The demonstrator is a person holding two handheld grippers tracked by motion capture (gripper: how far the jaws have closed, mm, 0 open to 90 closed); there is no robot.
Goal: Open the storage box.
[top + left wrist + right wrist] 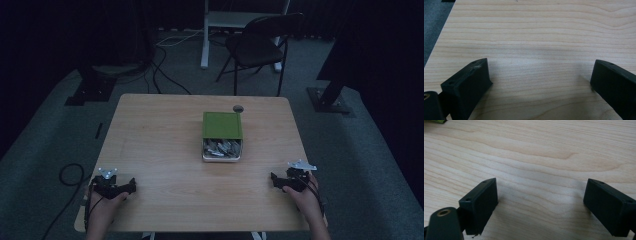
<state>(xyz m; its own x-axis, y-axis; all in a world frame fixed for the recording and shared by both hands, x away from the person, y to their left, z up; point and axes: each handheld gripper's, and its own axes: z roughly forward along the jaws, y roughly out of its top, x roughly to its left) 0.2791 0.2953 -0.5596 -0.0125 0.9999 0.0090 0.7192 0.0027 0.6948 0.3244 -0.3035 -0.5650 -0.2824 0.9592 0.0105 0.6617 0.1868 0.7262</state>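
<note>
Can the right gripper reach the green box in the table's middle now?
Probably yes: the right gripper stands open near the table edge, and only bare wood lies between it and the green box.

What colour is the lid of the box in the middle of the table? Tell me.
Green. The lid half covers the box, clearest in the high view.

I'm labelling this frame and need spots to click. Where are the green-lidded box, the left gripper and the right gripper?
green-lidded box (222,125): high view, middle of its green lid.
left gripper (134,186): high view, between its open jaw tips.
right gripper (273,180): high view, between its open jaw tips.
</note>
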